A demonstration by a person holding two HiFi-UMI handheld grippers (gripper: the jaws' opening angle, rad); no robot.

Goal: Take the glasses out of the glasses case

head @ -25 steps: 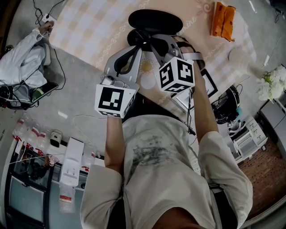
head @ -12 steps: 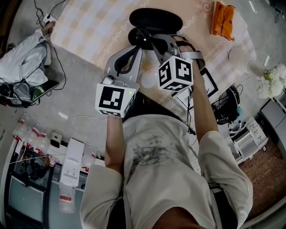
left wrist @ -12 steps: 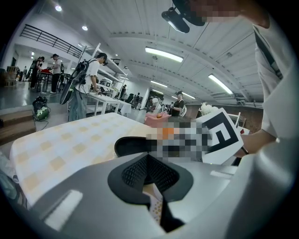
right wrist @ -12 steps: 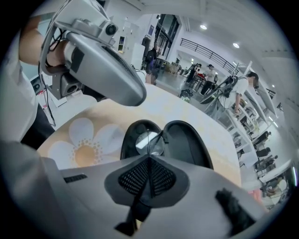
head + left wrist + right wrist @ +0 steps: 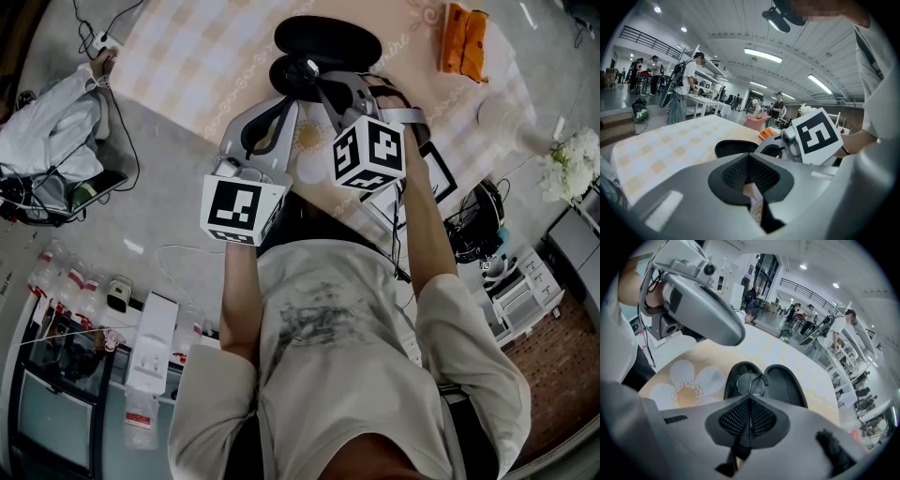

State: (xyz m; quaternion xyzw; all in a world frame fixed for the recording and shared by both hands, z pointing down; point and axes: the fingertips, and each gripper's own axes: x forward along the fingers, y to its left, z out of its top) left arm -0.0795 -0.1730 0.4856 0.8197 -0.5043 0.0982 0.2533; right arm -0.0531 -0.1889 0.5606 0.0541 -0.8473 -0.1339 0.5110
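Observation:
The black glasses case (image 5: 327, 42) lies open on the checked tablecloth, its lid away from me and its base (image 5: 284, 79) nearer. In the right gripper view both halves (image 5: 785, 385) show side by side. My right gripper (image 5: 313, 77) (image 5: 749, 417) is shut on the thin wire frame of the glasses (image 5: 749, 385), whose round lens hangs just over the case's left half. My left gripper (image 5: 284, 103) (image 5: 749, 176) sits beside it, nearer the table edge, shut with nothing between its pads. The case (image 5: 736, 147) shows just beyond it.
An orange packet (image 5: 467, 42) lies at the table's far right, with a white round object (image 5: 497, 117) and white flowers (image 5: 567, 173) beyond. A dark-framed flat item (image 5: 436, 173) sits by my right forearm. The table edge runs under my grippers. People stand far back.
The right gripper has edged up with the glasses, and a lens now glints above the case's base. The left gripper has hardly moved.

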